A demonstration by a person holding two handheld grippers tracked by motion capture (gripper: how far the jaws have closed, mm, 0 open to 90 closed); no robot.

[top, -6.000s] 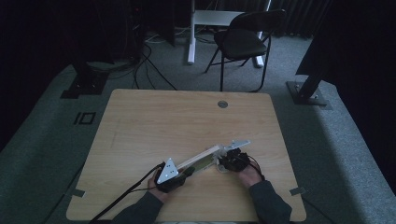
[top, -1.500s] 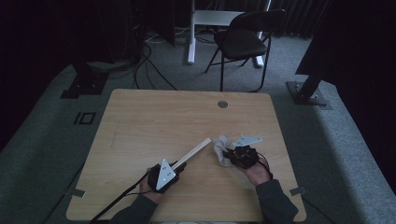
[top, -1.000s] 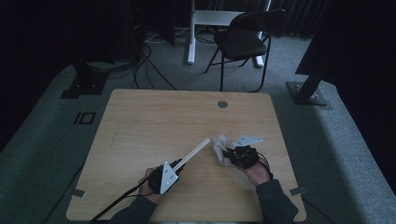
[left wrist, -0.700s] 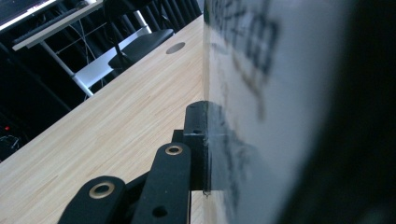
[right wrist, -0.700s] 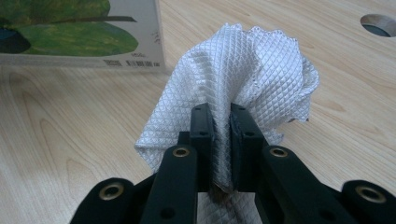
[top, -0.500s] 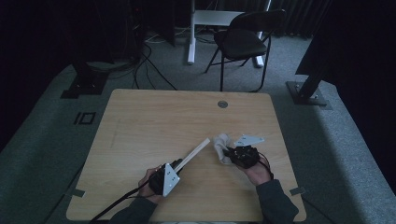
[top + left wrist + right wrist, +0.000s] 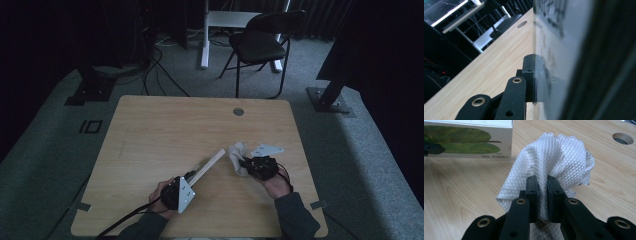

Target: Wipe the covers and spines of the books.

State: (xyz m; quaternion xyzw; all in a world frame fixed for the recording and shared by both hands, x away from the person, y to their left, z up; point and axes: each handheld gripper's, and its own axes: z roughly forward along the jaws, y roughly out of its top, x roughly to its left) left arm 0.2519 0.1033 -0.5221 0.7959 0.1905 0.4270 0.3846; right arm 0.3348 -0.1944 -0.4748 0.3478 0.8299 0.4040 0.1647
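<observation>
My left gripper (image 7: 192, 176) fingers clamp long flat white box (image 7: 206, 167) over wooden bench (image 7: 165, 130); right gripper (image 7: 542, 186) fingers pinch white quilted cloth (image 7: 554, 160) just beside box end. I'd hold box steady, wipe gently.

The left gripper (image 7: 192, 176) held one end of a long white box (image 7: 206, 166) on the wooden table (image 7: 165, 125). The right gripper (image 7: 245, 163) held a crumpled white cloth (image 7: 237, 154) just beside the box's far end.
</observation>
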